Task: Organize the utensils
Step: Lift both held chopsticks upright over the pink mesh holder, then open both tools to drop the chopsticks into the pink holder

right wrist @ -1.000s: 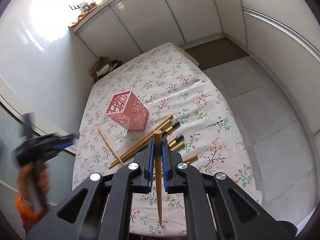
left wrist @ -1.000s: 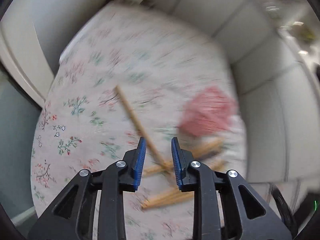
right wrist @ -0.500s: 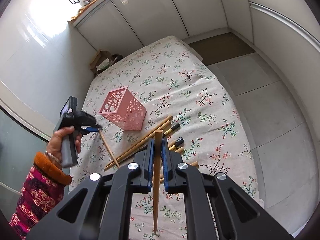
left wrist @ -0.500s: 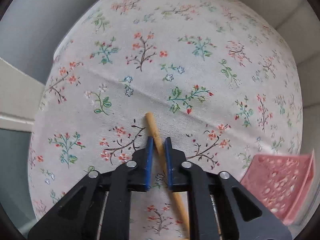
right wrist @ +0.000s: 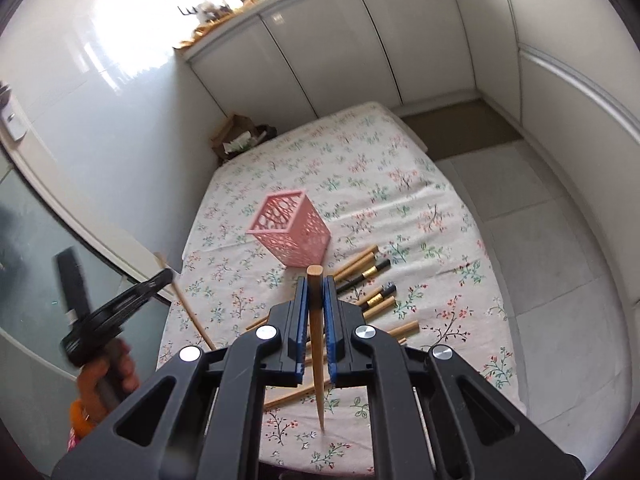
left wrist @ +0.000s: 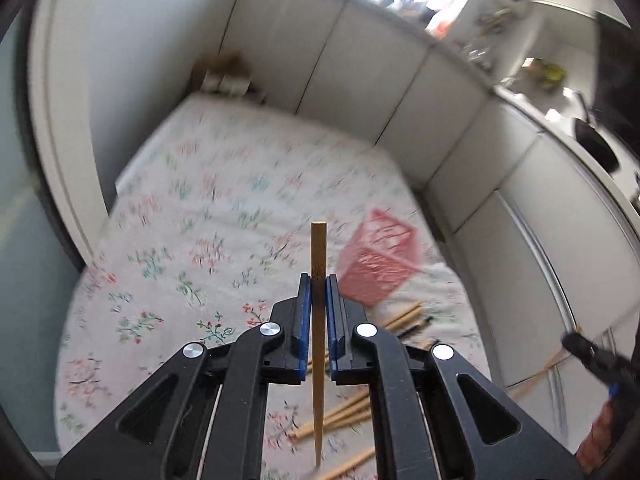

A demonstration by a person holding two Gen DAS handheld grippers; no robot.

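Chopsticks are the business here, and most of them lie loose on the desk (right wrist: 440, 208), which is covered by a floral cloth and takes up the middle of both views. A pink lattice holder (right wrist: 294, 234) stands upright near the desk's centre, its open mouth turned upward, presumably so that sticks can be dropped in end first. The loose pile (right wrist: 368, 280) is seen just beside the holder at about four o'clock from it in the right wrist view, some sticks plain wood and a few dark with gold bands; the same heap is seen blurred in the left wrist view. A square-ended chopstick (left wrist: 319, 320) is pinched between the pressed-together left tongs (left wrist: 319, 284), held nearly upright with its thin end pointing down, a pose judged suited to lowering it into the holder, which sits at two o'clock from the tips. A round-ended chopstick (right wrist: 316, 336) is clamped the same way in the closed right tongs (right wrist: 315, 286), thick end up, the holder standing at eleven o'clock just beyond. In the right wrist view the other tool is seen at eight o'clock, gripped by a hand (right wrist: 110, 376), blurred.
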